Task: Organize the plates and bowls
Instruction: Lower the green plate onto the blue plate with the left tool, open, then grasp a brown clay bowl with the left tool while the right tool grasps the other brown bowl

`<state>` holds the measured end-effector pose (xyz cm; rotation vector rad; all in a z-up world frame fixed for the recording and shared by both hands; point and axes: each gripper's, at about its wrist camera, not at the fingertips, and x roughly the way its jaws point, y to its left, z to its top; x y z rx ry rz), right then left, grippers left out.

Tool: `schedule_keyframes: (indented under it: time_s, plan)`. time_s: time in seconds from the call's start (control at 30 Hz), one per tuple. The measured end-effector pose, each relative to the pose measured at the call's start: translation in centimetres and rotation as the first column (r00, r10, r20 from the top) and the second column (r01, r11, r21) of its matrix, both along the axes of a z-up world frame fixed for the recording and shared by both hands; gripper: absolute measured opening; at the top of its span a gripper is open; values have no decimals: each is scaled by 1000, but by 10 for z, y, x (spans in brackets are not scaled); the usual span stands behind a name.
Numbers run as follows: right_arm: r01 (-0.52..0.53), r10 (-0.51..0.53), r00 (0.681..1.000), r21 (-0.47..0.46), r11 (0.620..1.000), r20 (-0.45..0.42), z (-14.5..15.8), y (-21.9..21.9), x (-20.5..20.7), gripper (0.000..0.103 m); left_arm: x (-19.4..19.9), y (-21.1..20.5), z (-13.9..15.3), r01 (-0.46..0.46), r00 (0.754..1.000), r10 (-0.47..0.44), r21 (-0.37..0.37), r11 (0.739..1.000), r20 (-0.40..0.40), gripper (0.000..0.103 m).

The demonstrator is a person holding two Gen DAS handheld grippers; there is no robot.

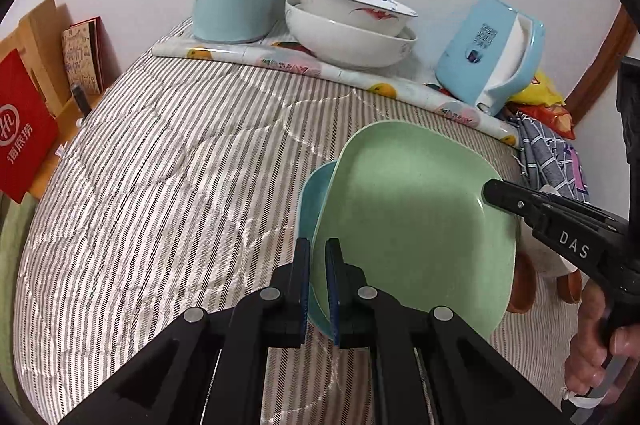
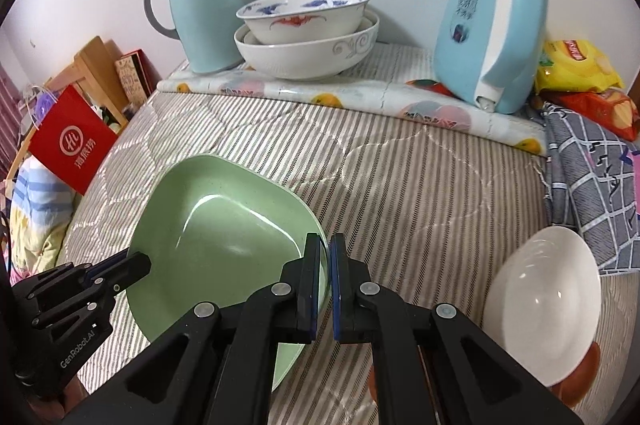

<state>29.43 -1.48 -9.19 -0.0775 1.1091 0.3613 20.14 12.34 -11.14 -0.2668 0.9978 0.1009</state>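
A square green plate (image 1: 412, 225) lies on a blue plate (image 1: 314, 193) on the striped bed cover. My left gripper (image 1: 318, 265) is shut on the near-left rim of the plates. My right gripper (image 2: 325, 257) is shut on the green plate's (image 2: 224, 233) right rim; it shows in the left wrist view (image 1: 490, 191) at the plate's right edge. The left gripper (image 2: 140, 263) shows at the plate's left edge in the right wrist view. Two stacked white bowls (image 2: 308, 33) stand at the back. A white bowl (image 2: 548, 305) sits tilted at the right.
A light blue jug (image 2: 200, 13) and a blue kettle (image 2: 492, 37) stand at the back on a fruit-print mat (image 2: 360, 97). Snack bags (image 2: 580, 69) and a checked cloth (image 2: 592, 185) lie at the right. A red bag (image 2: 68, 145) stands off the left edge.
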Motion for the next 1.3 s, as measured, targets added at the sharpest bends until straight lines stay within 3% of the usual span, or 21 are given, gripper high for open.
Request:
schedule_keyframes:
  time_s: [0.43, 0.57, 0.7, 0.8, 0.97, 1.3]
  plan:
    - [-27, 26, 999, -23, 999, -44, -25, 13, 16, 7, 4, 5, -10, 5, 1000, -6, -9, 1000, -26, 8]
    - [-22, 22, 999, -22, 1000, -24, -23, 14, 15, 8, 2, 5, -9, 12, 1000, -12, -27, 1000, -24, 21]
    - [-16, 17, 1000, -14, 1000, 5, -13, 11, 9, 33, -4, -1, -1, 28, 1000, -28, 7, 1000, -4, 42]
    - [0, 0, 999, -15, 1000, 36, -1, 2, 1, 38, -9, -5, 7, 33, 999, -33, 26, 999, 12, 44]
    - [65, -66, 994, 21, 998, 85, 27, -34, -19, 46, -16, -18, 19, 42, 999, -43, 31, 999, 31, 44]
    - [280, -281, 941, 33, 960, 188, 70, -160, -77, 47, -33, -91, 46, 120, 986, -127, 75, 990, 106, 44]
